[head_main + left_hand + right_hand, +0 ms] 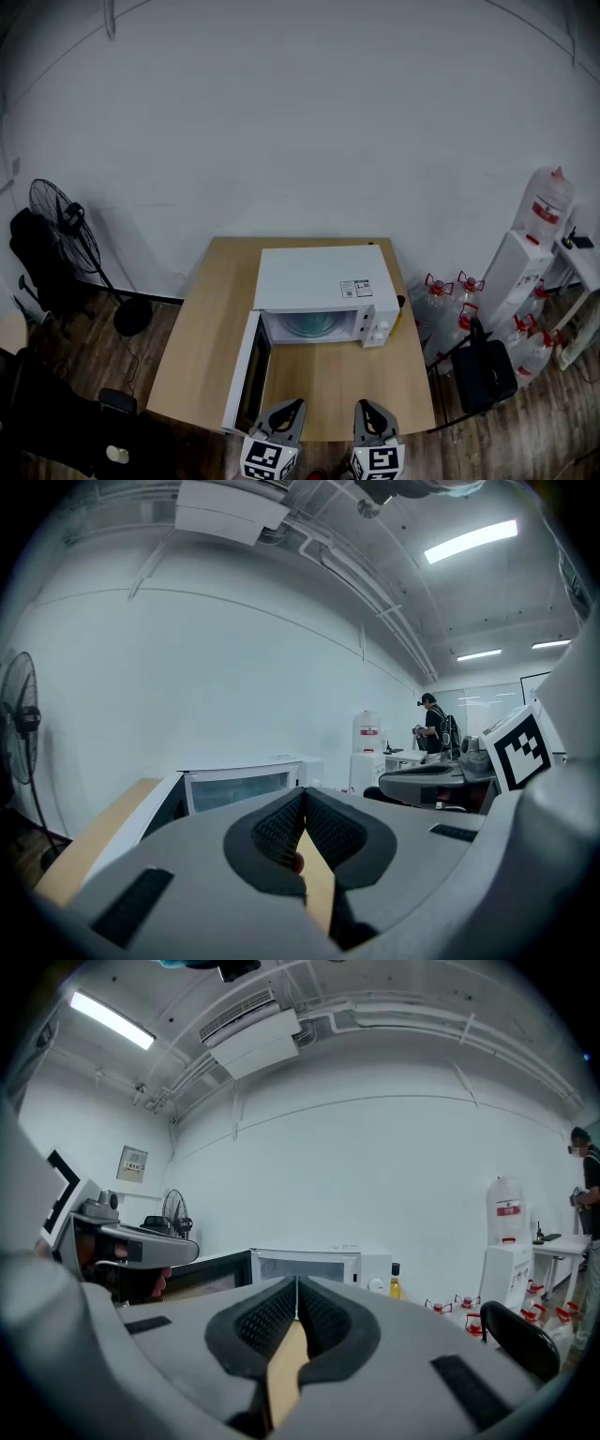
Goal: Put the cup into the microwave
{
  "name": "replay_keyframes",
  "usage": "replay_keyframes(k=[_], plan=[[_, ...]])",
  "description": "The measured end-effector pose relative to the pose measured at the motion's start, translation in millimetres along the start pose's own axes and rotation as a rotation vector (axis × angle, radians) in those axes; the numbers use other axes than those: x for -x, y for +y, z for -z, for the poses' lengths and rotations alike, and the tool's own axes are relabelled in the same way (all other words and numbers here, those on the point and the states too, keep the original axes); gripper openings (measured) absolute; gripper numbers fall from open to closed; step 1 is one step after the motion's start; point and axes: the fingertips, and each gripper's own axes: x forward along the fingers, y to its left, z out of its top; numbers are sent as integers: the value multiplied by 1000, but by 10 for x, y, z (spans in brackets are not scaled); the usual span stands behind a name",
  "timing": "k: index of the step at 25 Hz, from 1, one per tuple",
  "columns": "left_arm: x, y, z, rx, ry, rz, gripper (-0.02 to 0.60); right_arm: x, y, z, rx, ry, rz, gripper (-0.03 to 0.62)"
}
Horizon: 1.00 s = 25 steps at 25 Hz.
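A white microwave (pixel 319 281) stands on the wooden table (pixel 206 328) with its door (pixel 242 370) swung open to the left. Inside its cavity a pale green round shape (pixel 307 325) shows; I cannot tell whether it is the cup. My left gripper (pixel 283 412) and right gripper (pixel 372 412) hover side by side at the table's near edge, both pointing at the microwave. In the left gripper view the left gripper (pixel 302 797) is shut with nothing between its pads. In the right gripper view the right gripper (pixel 296 1282) is shut and empty too.
A yellow bottle (pixel 395 1282) stands right of the microwave. A floor fan (pixel 64 225) is at the left. Several water jugs (pixel 450 298), a dispenser (pixel 525 262) and a black chair (pixel 483 370) are at the right. A person (pixel 433 728) stands far off.
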Motion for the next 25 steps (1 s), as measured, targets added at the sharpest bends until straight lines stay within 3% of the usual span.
replay_keyframes(k=[25], plan=[[-101,77,-13,4,1,-18,21,-135,-8,-29,11,5,-27,21]])
